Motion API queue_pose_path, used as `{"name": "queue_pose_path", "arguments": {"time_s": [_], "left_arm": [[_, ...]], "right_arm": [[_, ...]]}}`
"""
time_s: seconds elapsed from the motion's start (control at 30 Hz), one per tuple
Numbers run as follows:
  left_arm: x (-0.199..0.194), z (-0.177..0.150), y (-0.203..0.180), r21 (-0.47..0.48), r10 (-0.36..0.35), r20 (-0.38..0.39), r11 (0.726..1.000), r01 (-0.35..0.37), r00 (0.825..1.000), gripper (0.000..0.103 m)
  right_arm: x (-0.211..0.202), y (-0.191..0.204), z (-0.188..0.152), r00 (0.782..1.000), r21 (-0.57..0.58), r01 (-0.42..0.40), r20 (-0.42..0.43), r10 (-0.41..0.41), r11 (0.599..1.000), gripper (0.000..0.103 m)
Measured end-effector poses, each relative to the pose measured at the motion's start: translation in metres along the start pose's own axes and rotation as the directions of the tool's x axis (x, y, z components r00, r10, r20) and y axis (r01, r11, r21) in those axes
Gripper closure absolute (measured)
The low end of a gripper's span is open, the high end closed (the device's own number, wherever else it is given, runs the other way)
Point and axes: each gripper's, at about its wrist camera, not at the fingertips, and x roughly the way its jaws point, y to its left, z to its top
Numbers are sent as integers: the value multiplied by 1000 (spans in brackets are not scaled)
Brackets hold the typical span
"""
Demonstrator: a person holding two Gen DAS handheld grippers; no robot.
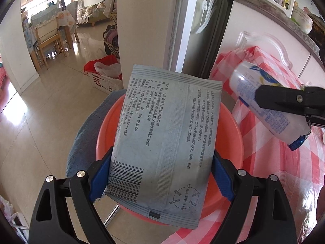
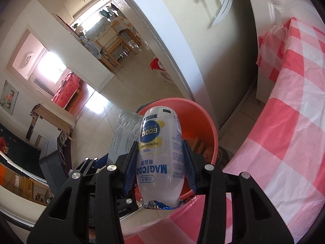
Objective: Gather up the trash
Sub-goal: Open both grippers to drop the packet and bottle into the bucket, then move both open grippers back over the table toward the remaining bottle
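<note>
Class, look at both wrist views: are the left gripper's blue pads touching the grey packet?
Touching. The left wrist view shows the left gripper with both blue pads pressed against the side edges of the grey packet, holding it above the orange basin.

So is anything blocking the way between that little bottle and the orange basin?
Nothing visible does. The bottle, clamped in the right gripper, hangs just over the open basin. The grey packet in the left gripper hovers beside it, also above the basin, not in between.

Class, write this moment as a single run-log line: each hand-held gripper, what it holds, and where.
left hand-held gripper: shut on grey packet | right hand-held gripper: shut on white bottle | both over orange basin
</note>
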Motion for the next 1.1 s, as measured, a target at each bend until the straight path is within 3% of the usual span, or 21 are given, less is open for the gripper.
{"name": "queue_pose_path", "arguments": {"time_s": [0.1, 0.27, 0.5, 0.8, 1.1], "left_arm": [[8, 1, 0, 15, 20, -26, 1000, -20, 999, 14], [7, 5, 8, -27, 26, -28, 999, -27, 999, 13], [-14, 15, 23, -86, 6, 36, 996, -3, 999, 13], [-39, 15, 6, -100, -124, 64, 986, 130, 990, 13], [-58, 17, -38, -15, -261, 91, 965, 263, 961, 13]], "right_arm": [[7, 1, -1, 1000, -5, 29, -4, -29, 1000, 44], [-10, 3, -6, 997, -10, 52, 55, -51, 999, 42], [-48, 9, -13, 981, -42, 103, 167, -95, 994, 21], [-84, -2, -38, 965, -28, 130, 232, -120, 991, 20], [-128, -24, -54, 941, 32, 119, 315, -123, 992, 19]]}}
